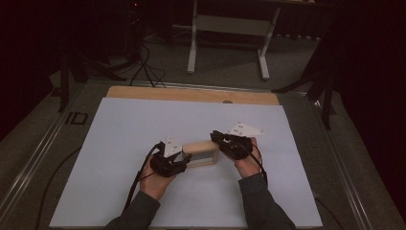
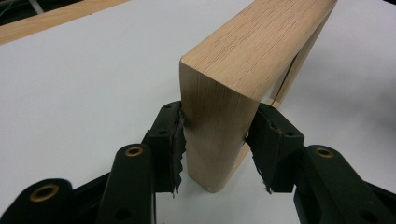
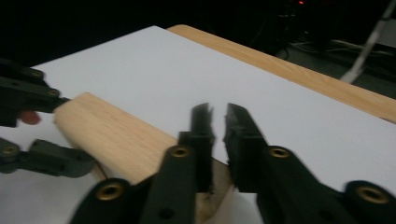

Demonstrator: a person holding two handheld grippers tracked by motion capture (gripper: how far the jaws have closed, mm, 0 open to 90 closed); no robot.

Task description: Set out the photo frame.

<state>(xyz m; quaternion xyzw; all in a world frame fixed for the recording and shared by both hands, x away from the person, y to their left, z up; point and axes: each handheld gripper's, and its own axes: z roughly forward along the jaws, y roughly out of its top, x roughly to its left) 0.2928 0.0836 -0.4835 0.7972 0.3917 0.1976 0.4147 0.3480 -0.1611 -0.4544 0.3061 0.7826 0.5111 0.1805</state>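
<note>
A pale wooden frame point(image 1: 201, 152) stands on edge on the white sheet point(image 1: 143, 124). My left gripper point(image 1: 184, 160) holds its left end: in the left gripper view both pads point(image 2: 173, 135) press the sides of the frame's upright end point(image 2: 252, 51), with my left gripper point(image 2: 217, 140) straddling it. My right gripper point(image 1: 216, 137) sits at the frame's right end. In the right gripper view my right gripper point(image 3: 218, 114) has a narrow gap between its jaws and nothing in it, with the tips standing above the frame's top board point(image 3: 116, 135).
The sheet covers a wooden tabletop whose bare strip point(image 1: 191, 93) runs along the far edge. Beyond it stand the white legs of a stand point(image 1: 230, 28) and cables point(image 1: 143, 67) on a dark floor. Metal rails flank the table.
</note>
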